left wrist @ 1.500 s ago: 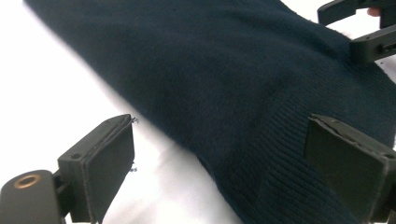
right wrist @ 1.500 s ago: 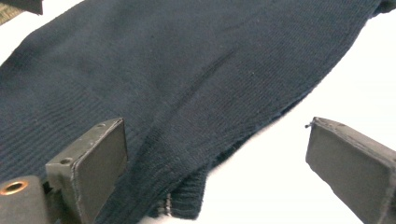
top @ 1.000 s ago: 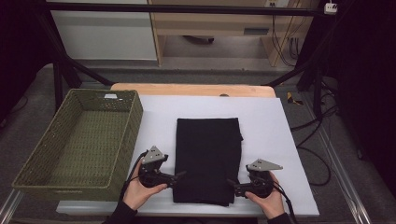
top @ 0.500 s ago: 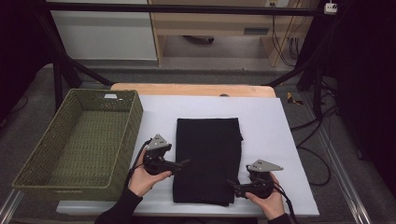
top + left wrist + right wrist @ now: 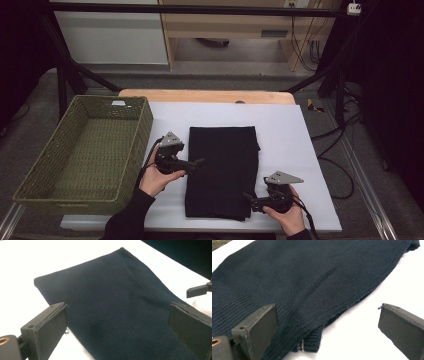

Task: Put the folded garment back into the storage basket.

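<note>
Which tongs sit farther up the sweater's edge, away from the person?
The left tongs, midway along the left edge of the folded dark sweater. The right tongs are down by the ribbed hem corner nearest the person. Both are open.

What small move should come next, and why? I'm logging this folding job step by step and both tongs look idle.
Probably ease the left tongs onto the left edge of the folded dark knit garment and close. Its jaws stand open beside that edge, gripping nothing. The right tongs, also open, sit at the garment's near right corner, ready to grip there.
</note>
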`<state>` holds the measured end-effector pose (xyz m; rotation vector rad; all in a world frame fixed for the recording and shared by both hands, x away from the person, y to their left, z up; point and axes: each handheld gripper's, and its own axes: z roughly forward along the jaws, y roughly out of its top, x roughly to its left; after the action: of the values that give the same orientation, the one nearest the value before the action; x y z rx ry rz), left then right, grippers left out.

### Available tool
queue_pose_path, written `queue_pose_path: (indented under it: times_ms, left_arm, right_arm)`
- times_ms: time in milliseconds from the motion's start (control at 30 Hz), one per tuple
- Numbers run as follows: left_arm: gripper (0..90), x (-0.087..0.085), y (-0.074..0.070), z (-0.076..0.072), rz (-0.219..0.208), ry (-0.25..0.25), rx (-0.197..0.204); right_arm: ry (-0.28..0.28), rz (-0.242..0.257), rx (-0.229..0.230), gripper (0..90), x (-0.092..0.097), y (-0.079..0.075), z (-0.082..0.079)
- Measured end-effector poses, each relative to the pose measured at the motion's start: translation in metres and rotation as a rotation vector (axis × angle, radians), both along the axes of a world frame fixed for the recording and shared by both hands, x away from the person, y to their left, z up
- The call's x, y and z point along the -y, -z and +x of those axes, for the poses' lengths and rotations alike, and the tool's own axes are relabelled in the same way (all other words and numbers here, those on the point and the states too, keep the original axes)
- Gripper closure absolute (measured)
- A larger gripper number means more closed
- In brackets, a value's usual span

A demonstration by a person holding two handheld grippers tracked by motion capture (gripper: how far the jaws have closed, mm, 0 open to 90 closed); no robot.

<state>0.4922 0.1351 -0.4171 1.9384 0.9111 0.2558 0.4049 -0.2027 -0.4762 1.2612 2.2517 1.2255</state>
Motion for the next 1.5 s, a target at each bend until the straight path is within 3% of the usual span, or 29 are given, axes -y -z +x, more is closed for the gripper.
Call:
queue_pose_path:
  times_ms: [433,900,1367,1500]
  left_arm:
    - [1.5,0.01,0.002,0.021,0.029,-0.03,-0.027]
    - [2.5,0.015,0.004,0.048,0.054,-0.136,-0.046]
    - [11.3,0.013,0.025,0.08,0.119,-0.189,-0.06]
    - [14.8,0.012,0.031,0.087,0.111,-0.206,-0.065]
  right_arm:
    - [-0.001,0.004,0.001,3.1,0.0,-0.001,-0.001]
    - [-0.003,0.002,-0.001,2.9,0.0,-0.001,-0.002]
    - [-0.002,0.0,0.001,2.8,0.0,0.0,-0.002]
    - [-0.003,0.0,0.002,2.8,-0.001,0.001,-0.002]
